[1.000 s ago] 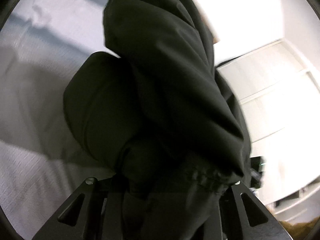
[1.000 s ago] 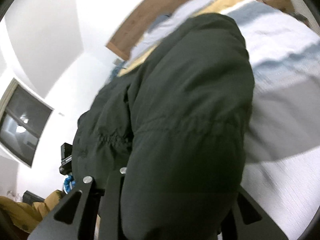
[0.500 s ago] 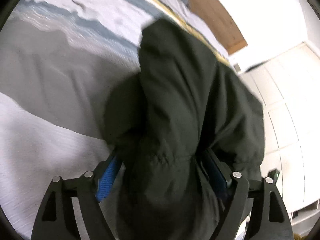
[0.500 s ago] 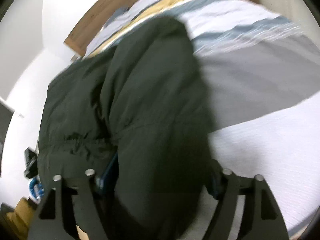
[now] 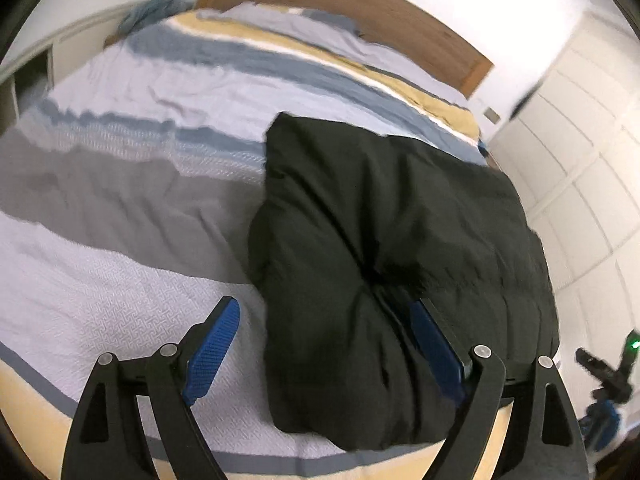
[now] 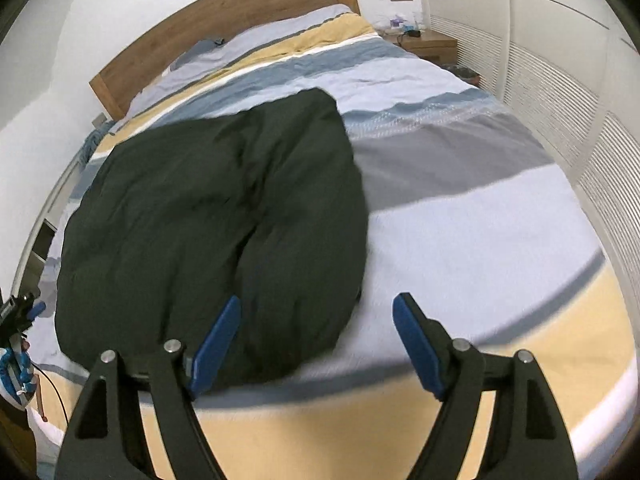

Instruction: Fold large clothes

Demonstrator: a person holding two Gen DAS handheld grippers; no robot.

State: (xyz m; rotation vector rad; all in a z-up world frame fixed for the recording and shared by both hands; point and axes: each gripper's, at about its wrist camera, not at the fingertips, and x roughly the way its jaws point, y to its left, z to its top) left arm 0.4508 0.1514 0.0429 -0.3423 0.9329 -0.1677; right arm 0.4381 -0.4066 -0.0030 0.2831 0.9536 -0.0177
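Observation:
A black padded jacket (image 5: 380, 260) lies folded in a thick bundle on the striped bed (image 5: 120, 240). My left gripper (image 5: 324, 308) hovers over the jacket's near end with its jaws opening. Its blue pads stand wide and neither presses the fabric, though the right one is close to a crease. In the right wrist view the same jacket (image 6: 208, 220) fills the left half of the bed (image 6: 460, 240). My right gripper (image 6: 318, 302) is open above the jacket's near right corner, with its left finger over the cloth and its right finger over the bedspread.
A wooden headboard (image 5: 340, 4) closes the far end of the bed. White wardrobe doors (image 5: 580, 140) stand beside the bed. A nightstand (image 6: 428, 44) sits by the far corner. A black device with a green light (image 5: 608, 368) shows low at the right edge.
Both grippers were shut on the hanging jacket a second ago. Both have since let go and pulled back, and the jacket now lies on the bed.

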